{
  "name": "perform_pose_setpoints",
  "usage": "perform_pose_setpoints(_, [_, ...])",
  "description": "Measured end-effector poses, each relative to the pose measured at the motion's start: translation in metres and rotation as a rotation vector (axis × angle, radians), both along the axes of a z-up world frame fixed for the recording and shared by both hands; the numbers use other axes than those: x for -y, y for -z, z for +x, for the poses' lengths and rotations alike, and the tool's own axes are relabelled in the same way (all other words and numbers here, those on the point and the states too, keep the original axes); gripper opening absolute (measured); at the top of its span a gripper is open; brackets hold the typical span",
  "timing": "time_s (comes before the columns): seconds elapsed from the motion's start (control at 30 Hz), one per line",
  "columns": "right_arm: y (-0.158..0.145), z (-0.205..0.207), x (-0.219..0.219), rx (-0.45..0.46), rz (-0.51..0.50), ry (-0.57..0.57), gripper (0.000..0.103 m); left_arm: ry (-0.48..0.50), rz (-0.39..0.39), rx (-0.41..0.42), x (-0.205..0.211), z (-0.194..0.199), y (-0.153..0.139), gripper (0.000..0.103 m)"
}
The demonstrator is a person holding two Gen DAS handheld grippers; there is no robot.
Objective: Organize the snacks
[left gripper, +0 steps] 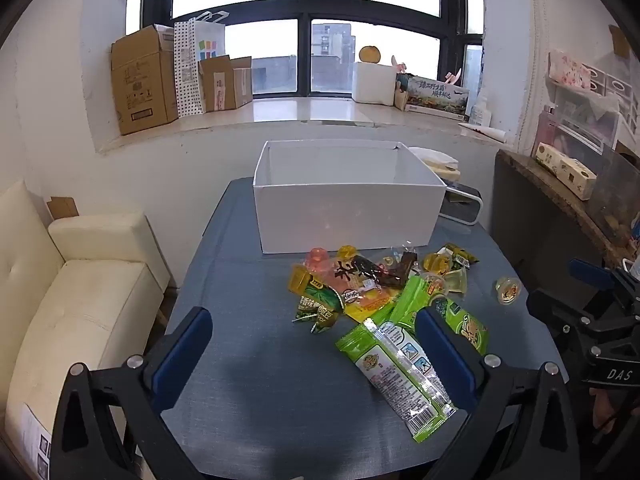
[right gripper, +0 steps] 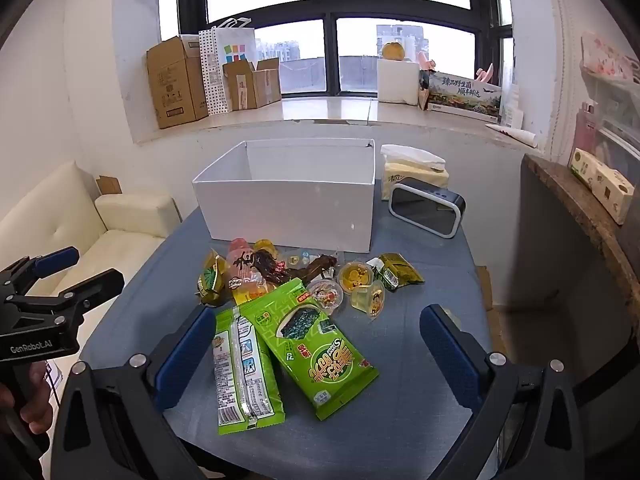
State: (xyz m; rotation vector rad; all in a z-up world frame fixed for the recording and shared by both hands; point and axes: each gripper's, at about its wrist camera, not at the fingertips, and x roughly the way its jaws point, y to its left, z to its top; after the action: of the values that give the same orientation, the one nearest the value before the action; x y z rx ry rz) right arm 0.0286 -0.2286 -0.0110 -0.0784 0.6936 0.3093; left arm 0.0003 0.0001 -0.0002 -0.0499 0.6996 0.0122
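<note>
left gripper (left gripper: 314, 340) and right gripper (right gripper: 316, 336) both spread wide, holding nothing, above the table (left gripper: 248, 400). snack pile (right gripper: 296, 292) lies just in front of the white box (right gripper: 288, 212); its overlapping packets are hard to count. two long green packets (right gripper: 246, 372) are nearest.

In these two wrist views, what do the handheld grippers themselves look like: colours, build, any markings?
Both grippers are black, angular frames with silver round bolts and blue pads lining the fingers. The left gripper, seen from the right wrist view, bears white "GenRobot.AI" lettering, with a bare hand on its handle. The right gripper, seen from the left wrist view, shows white "DAS" lettering. No cables are visible.
</note>
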Motion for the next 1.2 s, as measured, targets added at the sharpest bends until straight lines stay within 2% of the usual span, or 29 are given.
perform_pose_setpoints(1.2, [-0.0048, -0.0046, 0.0003, 0.018, -0.004, -0.007, 0.103, 0.031, -0.005, 0.019, 0.0037, -0.0054, -0.0090, 0.103])
